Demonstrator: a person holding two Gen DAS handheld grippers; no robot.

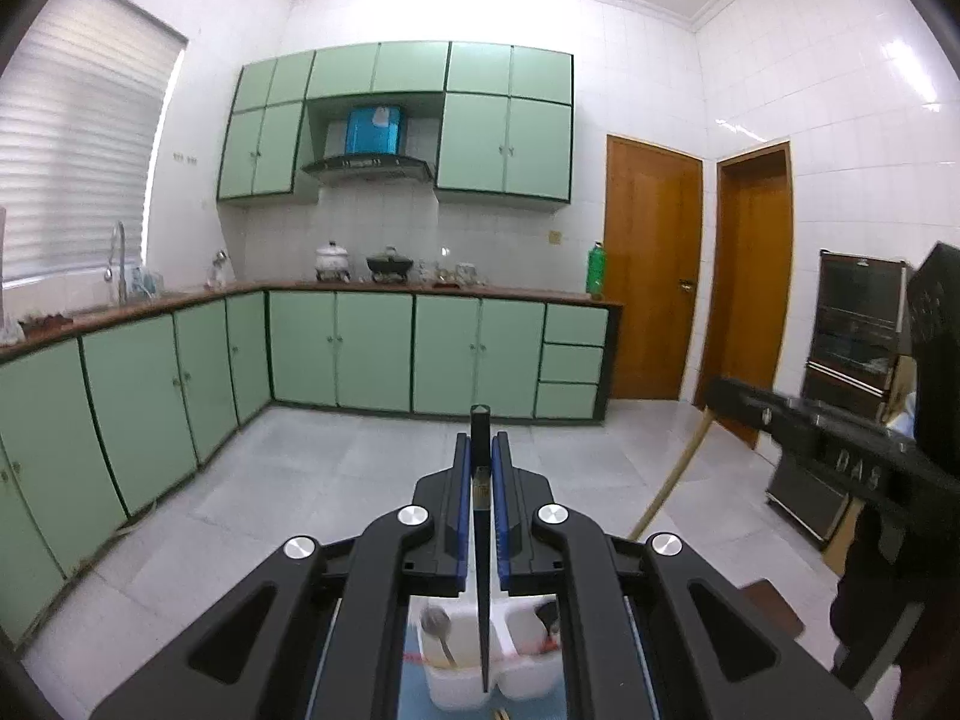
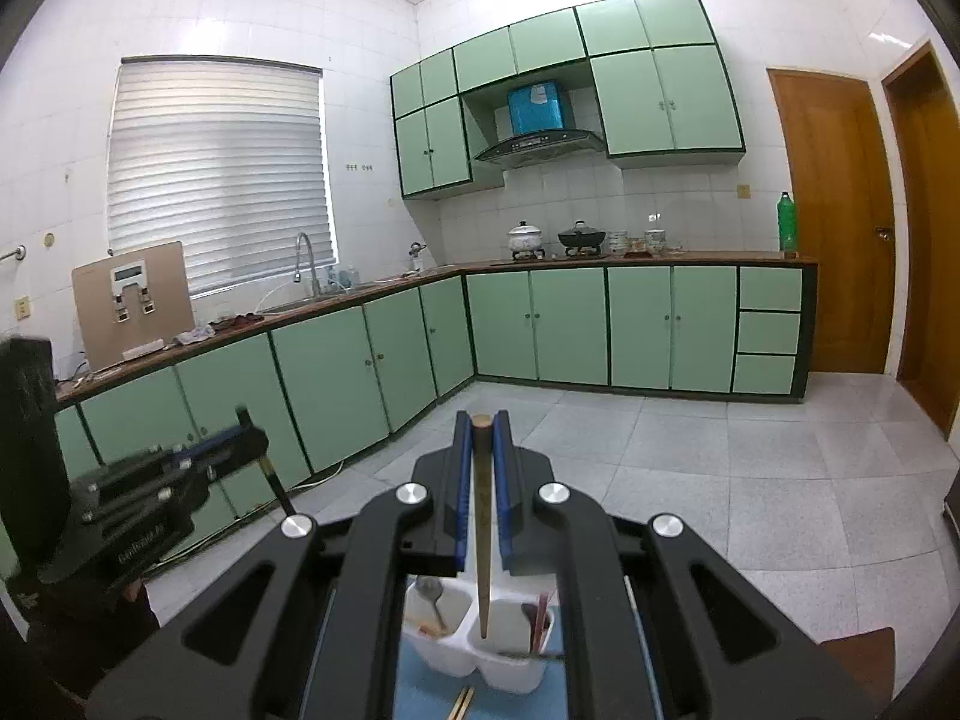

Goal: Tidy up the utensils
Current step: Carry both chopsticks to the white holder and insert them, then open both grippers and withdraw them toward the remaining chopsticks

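Note:
My left gripper (image 1: 480, 450) is shut on a black chopstick (image 1: 482, 570) that hangs point-down over a white divided utensil holder (image 1: 462, 678). A spoon (image 1: 437, 630) stands in its left compartment. My right gripper (image 2: 481, 432) is shut on a tan wooden chopstick (image 2: 482, 540), its tip above the right compartment of the holder (image 2: 444, 654), which holds a dark spoon and reddish sticks (image 2: 540, 618). A spoon (image 2: 431, 597) stands in the left compartment. Each gripper shows in the other's view, the right gripper (image 1: 828, 444) and the left gripper (image 2: 180, 468).
The holder stands on a blue mat (image 2: 420, 696) with a wooden chopstick pair (image 2: 462, 702) lying in front. Green kitchen cabinets (image 1: 372, 348), tiled floor (image 2: 690, 480) and wooden doors (image 1: 651, 270) lie beyond. A dark oven (image 1: 852, 360) stands at the right.

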